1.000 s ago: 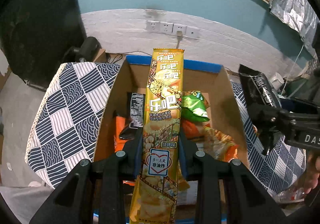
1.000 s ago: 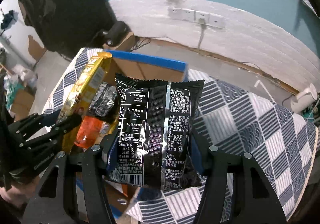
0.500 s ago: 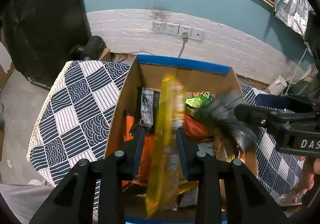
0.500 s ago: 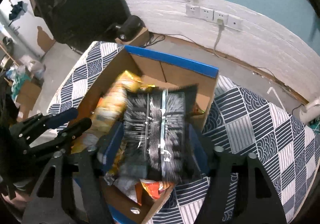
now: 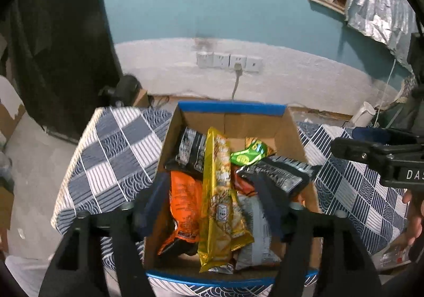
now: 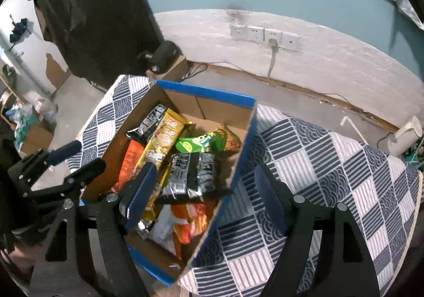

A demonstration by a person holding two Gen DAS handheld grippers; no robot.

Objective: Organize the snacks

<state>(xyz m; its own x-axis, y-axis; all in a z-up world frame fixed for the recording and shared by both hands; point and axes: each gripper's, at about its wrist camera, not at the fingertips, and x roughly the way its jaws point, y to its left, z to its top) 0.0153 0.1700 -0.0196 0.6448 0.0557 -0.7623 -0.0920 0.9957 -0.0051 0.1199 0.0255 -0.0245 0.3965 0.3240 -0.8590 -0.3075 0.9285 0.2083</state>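
A cardboard box with blue rim (image 5: 232, 108) (image 6: 204, 91) stands on a checked tablecloth and holds several snack packs. The long yellow pack (image 5: 220, 199) (image 6: 161, 145) lies along the box's middle. The black pack (image 5: 278, 172) (image 6: 192, 173) lies on top at the right. An orange pack (image 5: 185, 201), a green pack (image 5: 247, 155) and another black pack (image 5: 192, 149) lie around them. My left gripper (image 5: 212, 204) is open and empty above the box. My right gripper (image 6: 204, 191) is open and empty over the box's right wall.
The checked tablecloth (image 6: 331, 177) (image 5: 114, 153) extends left and right of the box. A white kettle (image 6: 405, 135) stands at the far right. Wall sockets (image 6: 265, 34) with a plugged cable are behind. A black curtain (image 6: 92, 5) hangs at the left.
Both grippers have opened and let go of their packs. The yellow pack and the black pack have dropped into the box. Both grippers have risen and pulled back.
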